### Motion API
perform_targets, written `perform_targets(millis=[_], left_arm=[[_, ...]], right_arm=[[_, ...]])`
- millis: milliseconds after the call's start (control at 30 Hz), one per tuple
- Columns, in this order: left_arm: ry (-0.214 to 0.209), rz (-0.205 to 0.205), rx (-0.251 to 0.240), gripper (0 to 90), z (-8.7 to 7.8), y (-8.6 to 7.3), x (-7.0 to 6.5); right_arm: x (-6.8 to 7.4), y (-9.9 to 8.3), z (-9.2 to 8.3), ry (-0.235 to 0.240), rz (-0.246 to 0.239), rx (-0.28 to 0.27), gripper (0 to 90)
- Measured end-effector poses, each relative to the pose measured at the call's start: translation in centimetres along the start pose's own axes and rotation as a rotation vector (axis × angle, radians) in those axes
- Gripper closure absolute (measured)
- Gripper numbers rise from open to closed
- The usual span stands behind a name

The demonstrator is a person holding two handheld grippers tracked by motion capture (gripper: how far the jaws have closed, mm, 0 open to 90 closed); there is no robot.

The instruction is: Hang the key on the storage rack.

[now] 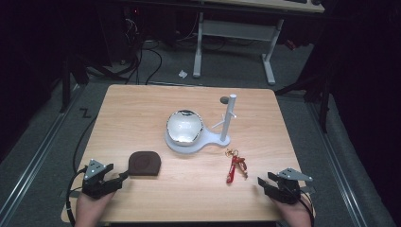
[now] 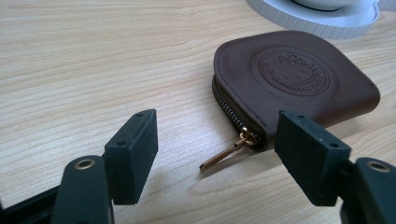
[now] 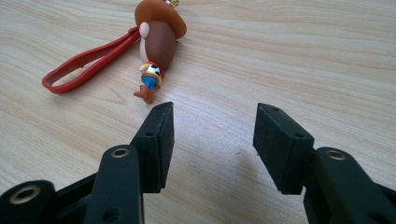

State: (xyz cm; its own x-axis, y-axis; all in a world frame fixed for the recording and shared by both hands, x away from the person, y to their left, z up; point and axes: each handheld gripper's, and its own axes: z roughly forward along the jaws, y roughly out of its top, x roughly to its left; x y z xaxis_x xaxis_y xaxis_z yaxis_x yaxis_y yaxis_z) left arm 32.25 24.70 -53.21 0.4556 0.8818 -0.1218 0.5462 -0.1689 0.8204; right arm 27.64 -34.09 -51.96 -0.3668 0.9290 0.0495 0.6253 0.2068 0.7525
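High view: I have my left gripper (image 1: pixel 124 175) low at the table's (image 1: pixel 142 101) near left corner, level, its jaws wide apart and gripping nothing. In the left gripper view the brown zip pouch (image 2: pixel 299 81) lies flat just ahead, its brass zipper pull (image 2: pixel 227 151) sticking out between the jaws, apart from both pads. Toward the middle a white stand (image 1: pixel 222 139) carries a shiny bowl (image 1: pixel 184 126) and an upright post (image 1: pixel 230 116). Right of that lies the red-strapped keychain (image 1: pixel 235 168), a small cowboy figure (image 3: pixel 156 51) on its side. My right gripper (image 1: pixel 261 181) sits near the right front edge, jaws spread wide, empty, just short of the figure's feet.
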Motion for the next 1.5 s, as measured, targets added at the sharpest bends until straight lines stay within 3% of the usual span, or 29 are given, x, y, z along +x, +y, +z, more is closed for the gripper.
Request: perform_targets(millis=[433, 567, 767, 1500], left_arm=[[-0.025, 0.025, -0.012, 28.6, 0.1, 0.4, -0.4], [-0.034, 0.024, -0.019, 28.5, -0.1, 0.4, -0.3], [-0.04, 0.016, -0.03, 28.1, -0.2, 0.4, -0.2], [-0.06, 0.016, -0.024, 27.7, -0.1, 0.4, -0.1]], right_arm=[[0.3, 0.5, 0.8, -0.005, 0.022, 0.031, 50.4], [0.5, 1.0, 1.2, -0.009, -0.005, 0.055, 49.5], [1.2, 1.5, 1.7, -0.004, -0.04, 0.122, 48.6], [1.0, 3.2, 1.5, 0.047, -0.054, 0.307, 46.4]])
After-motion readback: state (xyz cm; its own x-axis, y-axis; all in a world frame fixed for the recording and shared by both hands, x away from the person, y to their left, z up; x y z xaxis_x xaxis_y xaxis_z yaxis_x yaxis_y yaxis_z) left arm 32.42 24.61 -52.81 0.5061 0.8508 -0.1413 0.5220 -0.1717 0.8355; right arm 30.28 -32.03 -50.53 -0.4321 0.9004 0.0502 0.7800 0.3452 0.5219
